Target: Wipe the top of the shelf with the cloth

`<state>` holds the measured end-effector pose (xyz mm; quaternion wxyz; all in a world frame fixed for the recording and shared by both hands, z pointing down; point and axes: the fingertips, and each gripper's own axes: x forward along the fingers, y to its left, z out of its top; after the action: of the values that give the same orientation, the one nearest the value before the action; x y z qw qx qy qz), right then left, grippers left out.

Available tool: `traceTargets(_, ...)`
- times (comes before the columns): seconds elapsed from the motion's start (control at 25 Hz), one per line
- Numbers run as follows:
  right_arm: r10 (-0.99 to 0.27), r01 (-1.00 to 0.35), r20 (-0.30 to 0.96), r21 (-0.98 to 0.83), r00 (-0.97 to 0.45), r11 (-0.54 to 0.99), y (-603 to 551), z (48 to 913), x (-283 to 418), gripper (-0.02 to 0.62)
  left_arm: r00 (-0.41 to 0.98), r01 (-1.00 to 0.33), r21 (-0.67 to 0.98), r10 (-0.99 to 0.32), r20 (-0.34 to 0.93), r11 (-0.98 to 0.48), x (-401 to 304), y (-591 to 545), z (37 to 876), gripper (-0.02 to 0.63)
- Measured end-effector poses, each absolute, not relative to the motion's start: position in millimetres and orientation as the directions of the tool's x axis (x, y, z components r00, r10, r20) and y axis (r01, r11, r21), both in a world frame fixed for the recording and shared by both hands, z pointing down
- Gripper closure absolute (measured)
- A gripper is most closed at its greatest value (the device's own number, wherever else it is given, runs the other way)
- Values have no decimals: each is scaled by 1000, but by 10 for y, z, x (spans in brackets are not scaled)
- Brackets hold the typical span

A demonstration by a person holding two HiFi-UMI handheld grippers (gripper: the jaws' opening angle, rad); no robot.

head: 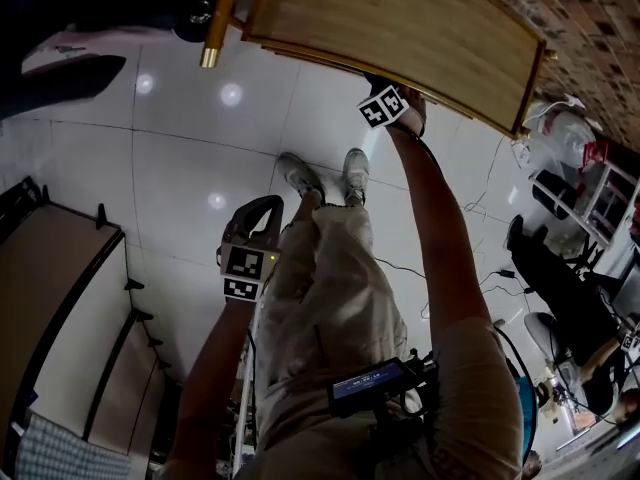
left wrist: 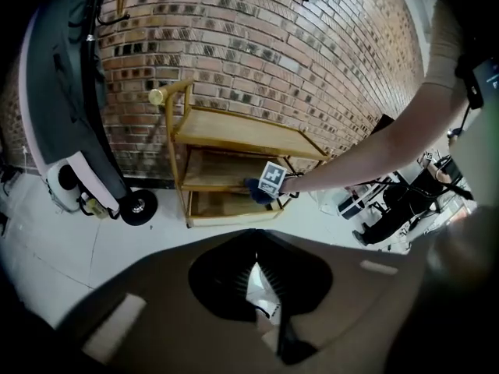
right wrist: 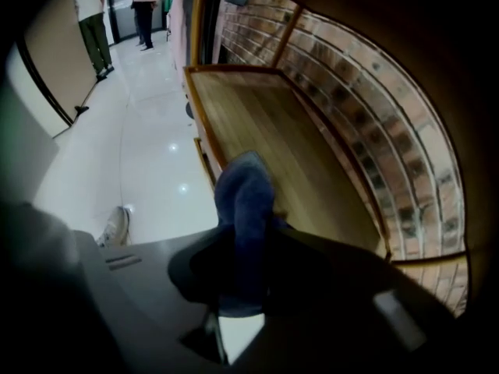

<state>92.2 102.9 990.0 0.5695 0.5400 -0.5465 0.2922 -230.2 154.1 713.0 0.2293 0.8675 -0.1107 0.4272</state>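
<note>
The wooden shelf (head: 400, 23) stands against a brick wall; in the left gripper view its top board (left wrist: 242, 133) is bare. My right gripper (right wrist: 245, 236) is shut on a blue cloth (right wrist: 245, 201) that sticks out past the jaws. It reaches in below the top board, over the middle board (right wrist: 265, 139). The head view shows only its marker cube (head: 385, 106) at the shelf's front edge, and the cloth (left wrist: 253, 189) shows beside that cube in the left gripper view. My left gripper (head: 268, 206) hangs low by my leg, shut and holding nothing.
A parked scooter with a black wheel (left wrist: 139, 206) stands left of the shelf. A seated person (head: 560, 288) and cables on the white floor are at the right. A dark-framed cabinet (head: 50, 298) stands at the left. People stand far down the corridor (right wrist: 93, 22).
</note>
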Motion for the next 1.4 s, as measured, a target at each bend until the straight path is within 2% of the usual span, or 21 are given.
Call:
traceTargets(0.12, -232, -906, 929, 343, 288, 248, 1466, 9879, 1325, 509, 601, -382, 311, 22, 799, -870, -2213, 1604, 7278, 601)
traceTargets(0.4, -141, -909, 916, 393, 375, 139, 2502, 9880, 2258, 509, 578, -361, 291, 32, 815, -886, -1899, 1717, 7463, 601)
traceTargets(0.64, -122, -915, 915, 396, 385, 81, 2758, 9837, 2463, 509, 583, -339, 270, 24, 812, -901, -1667, 1653, 7597, 601)
traceTargets(0.8, -281, -892, 890, 416, 360, 178, 2493, 9673, 1891, 509, 593, -359, 255, -9, 805, -898, -1571, 1478, 7833, 601)
traceTargets(0.96, -421, -869, 879, 376, 225, 320, 2041, 9635, 997, 509, 615, -383, 247, -47, 787, -890, -1481, 1219, 8178, 601)
traceTargets(1.16, -428, -837, 896, 140, -120, 529, 1318, 9902, -368, 509, 616, -400, 226, -77, 784, -888, -1612, 928, 8762, 601)
traceTargets(1.28, -448, -800, 863, 91, -234, 593, 777, 10108, -793, 509, 645, -463, 225, -152, 749, -857, -1568, 524, 8962, 601)
traceTargets(1.4, -489, -781, 825, 98, -284, 617, 188, 10411, -1002, 509, 666, -509, 177, -255, 702, -843, -1449, 50, 9219, 601)
